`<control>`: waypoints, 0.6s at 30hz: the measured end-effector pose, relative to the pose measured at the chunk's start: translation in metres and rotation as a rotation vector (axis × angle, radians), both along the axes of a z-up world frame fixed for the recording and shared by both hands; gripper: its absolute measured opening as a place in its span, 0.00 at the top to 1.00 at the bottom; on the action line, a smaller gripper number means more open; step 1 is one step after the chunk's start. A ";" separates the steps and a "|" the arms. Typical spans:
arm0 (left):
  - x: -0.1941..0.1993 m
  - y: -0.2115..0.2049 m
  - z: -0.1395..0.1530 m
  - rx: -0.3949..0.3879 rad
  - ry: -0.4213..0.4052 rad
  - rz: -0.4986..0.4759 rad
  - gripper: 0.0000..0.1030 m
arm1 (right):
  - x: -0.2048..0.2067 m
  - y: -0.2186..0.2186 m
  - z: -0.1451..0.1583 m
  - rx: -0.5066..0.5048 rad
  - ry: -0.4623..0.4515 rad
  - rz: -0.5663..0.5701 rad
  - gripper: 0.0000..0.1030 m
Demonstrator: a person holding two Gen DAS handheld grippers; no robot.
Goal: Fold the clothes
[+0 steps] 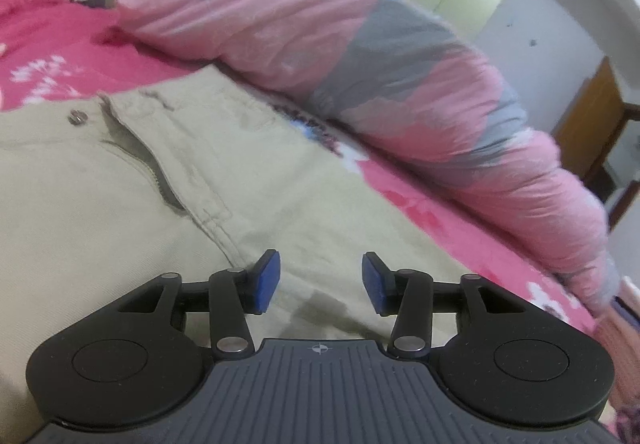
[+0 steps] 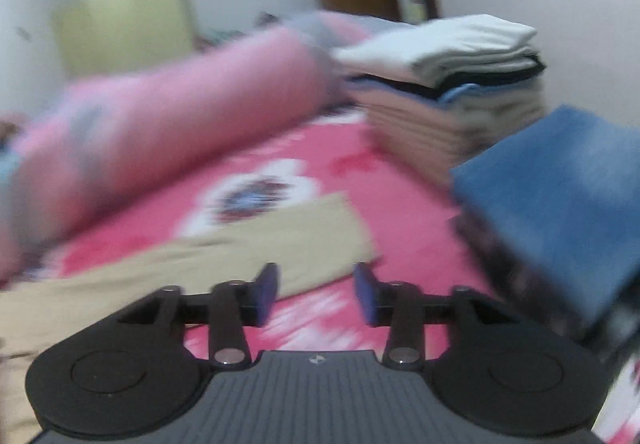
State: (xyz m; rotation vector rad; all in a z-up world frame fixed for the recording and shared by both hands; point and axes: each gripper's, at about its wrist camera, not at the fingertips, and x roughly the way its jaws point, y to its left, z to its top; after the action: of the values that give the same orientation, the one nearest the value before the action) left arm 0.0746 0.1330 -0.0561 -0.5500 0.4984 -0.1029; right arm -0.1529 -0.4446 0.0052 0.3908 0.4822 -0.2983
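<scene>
Both your left gripper [image 1: 319, 281] and right gripper [image 2: 316, 294] gape empty; those khaki trousers [image 1: 120, 212] beneath are soft, floppy — pinch the hem [image 2: 352, 228] just ahead.

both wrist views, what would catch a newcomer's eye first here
The beige cotton trousers fill the left wrist view, spread flat on the hot pink floral bedsheet, zip and button showing. Behind them lies a long rolled pink and grey quilt. In the right wrist view, a tall stack of folded clothes sits at the far right, with a folded blue towel nearer.
</scene>
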 end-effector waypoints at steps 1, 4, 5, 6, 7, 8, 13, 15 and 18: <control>-0.012 -0.002 0.004 -0.004 -0.005 -0.018 0.50 | -0.019 0.009 0.003 0.028 -0.030 0.024 0.53; -0.048 -0.007 0.011 -0.003 -0.003 -0.068 0.50 | -0.074 0.024 -0.002 0.112 -0.053 -0.027 0.53; -0.061 -0.008 0.013 0.003 -0.007 -0.079 0.50 | -0.090 0.022 -0.009 0.153 -0.052 -0.062 0.53; -0.073 -0.009 0.014 0.014 -0.013 -0.088 0.50 | -0.105 0.017 -0.020 0.215 -0.055 -0.098 0.53; -0.086 -0.009 0.016 0.032 -0.021 -0.093 0.49 | -0.122 0.013 -0.031 0.297 -0.067 -0.133 0.52; -0.097 -0.009 0.017 0.047 -0.029 -0.094 0.48 | -0.133 0.010 -0.043 0.365 -0.082 -0.155 0.52; -0.131 0.000 0.018 0.082 -0.028 -0.050 0.45 | -0.144 0.025 -0.093 0.555 -0.053 -0.105 0.52; -0.142 0.007 0.018 0.085 -0.009 -0.029 0.45 | -0.136 0.030 -0.106 0.635 -0.062 -0.061 0.52; -0.158 0.019 0.020 0.094 0.003 0.007 0.45 | -0.127 0.036 -0.120 0.755 -0.079 -0.038 0.52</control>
State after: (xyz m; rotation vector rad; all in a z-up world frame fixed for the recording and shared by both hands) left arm -0.0829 0.1523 -0.0357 -0.4597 0.5017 -0.0719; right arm -0.2801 -0.4087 -0.1145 1.1426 0.4993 -0.1260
